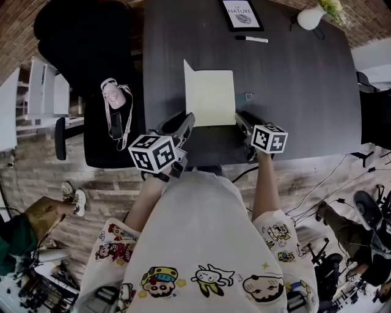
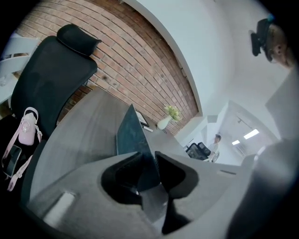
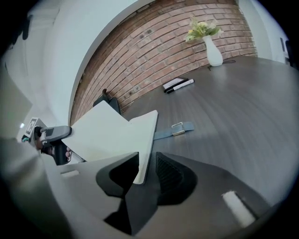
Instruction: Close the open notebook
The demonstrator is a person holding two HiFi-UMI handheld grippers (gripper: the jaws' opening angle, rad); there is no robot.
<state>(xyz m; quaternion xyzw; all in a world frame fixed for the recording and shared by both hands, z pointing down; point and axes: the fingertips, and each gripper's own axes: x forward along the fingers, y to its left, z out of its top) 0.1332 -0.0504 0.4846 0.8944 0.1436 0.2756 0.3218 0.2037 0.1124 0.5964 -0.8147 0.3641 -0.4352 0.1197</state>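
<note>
The notebook (image 1: 211,98) lies open on the dark bench (image 1: 305,92), close to the edge nearest you, with its cream pages facing up. The black chair (image 1: 79,36) on your left carries a pink pouch (image 1: 113,95) with a strap. At the far end of the bench a white vase (image 1: 310,17) holds pale flowers (image 1: 333,7).

Both your arms reach forward, with the grippers angled down at the notebook's near corners. Your left gripper (image 2: 148,158) is released: its jaws are a little apart and the dark left cover (image 2: 133,135), lifted steeply, stands edge-on between them. Your right gripper (image 3: 147,156) is released too, jaws apart, with the near corner of the right page between them.

A framed print (image 1: 242,14) and a marker (image 1: 252,39) lie beyond the notebook. A buckled strap (image 3: 175,130) lies just to its right.
</note>
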